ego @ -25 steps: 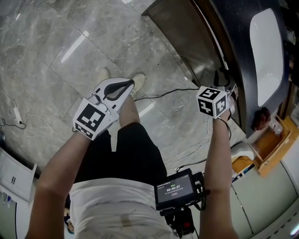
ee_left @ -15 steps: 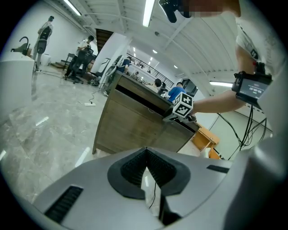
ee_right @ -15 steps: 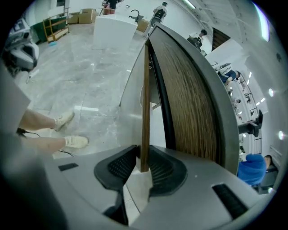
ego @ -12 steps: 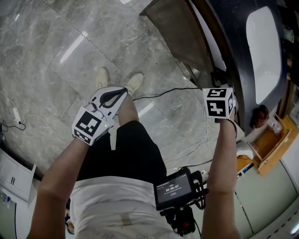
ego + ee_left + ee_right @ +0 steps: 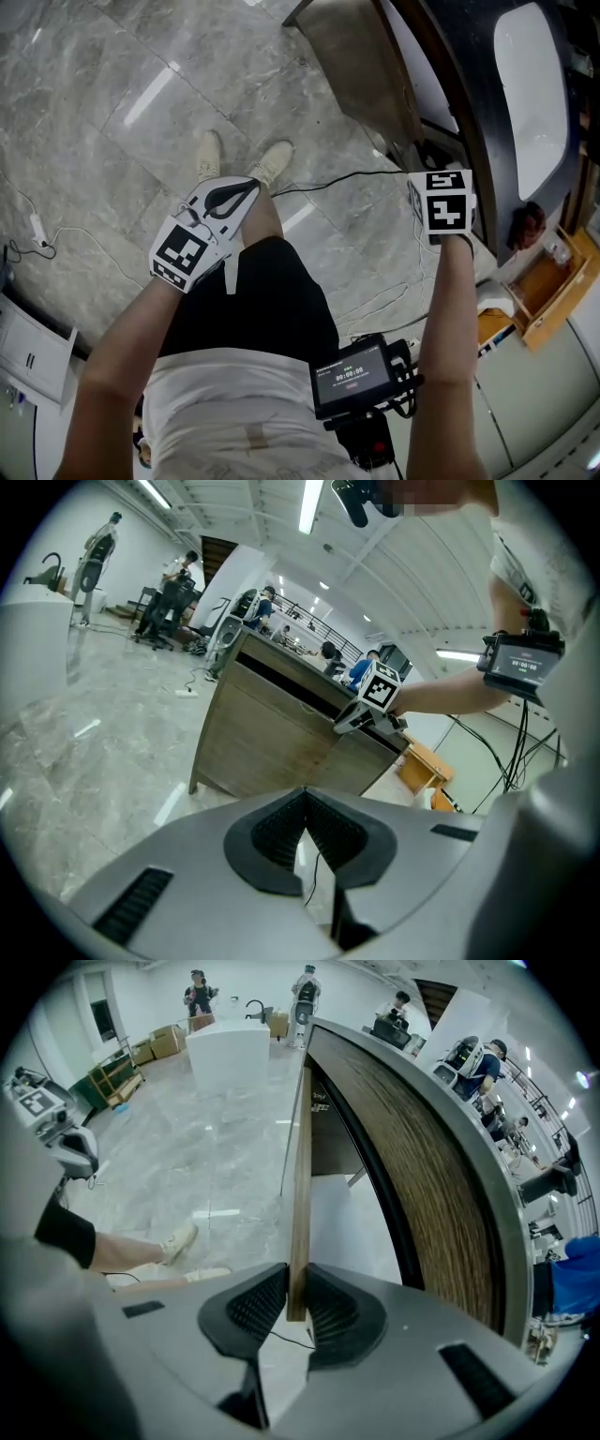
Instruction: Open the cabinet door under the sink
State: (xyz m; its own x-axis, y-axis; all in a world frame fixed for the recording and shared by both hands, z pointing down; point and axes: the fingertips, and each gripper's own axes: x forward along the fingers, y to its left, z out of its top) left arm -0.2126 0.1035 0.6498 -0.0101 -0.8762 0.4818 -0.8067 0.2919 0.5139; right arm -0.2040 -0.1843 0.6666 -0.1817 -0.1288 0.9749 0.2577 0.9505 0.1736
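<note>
Currently mid-pull: right gripper point(image 5: 296, 1305) has just been closing and now pinches the free edge of the cabinet door point(image 5: 300, 1166), which stands partly swung out under the sink point(image 5: 530, 103). Left gripper point(image 5: 305, 846) is pressed together, empty. Next, probably hold firm and swing the door wider.

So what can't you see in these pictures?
- Inside of the cabinet: in the head view the cabinet door covers it, and the right gripper view shows only a dark sliver.
- Writing on the screen: head view, too small to read.
- What the far-off people do: right gripper view, too small.
</note>
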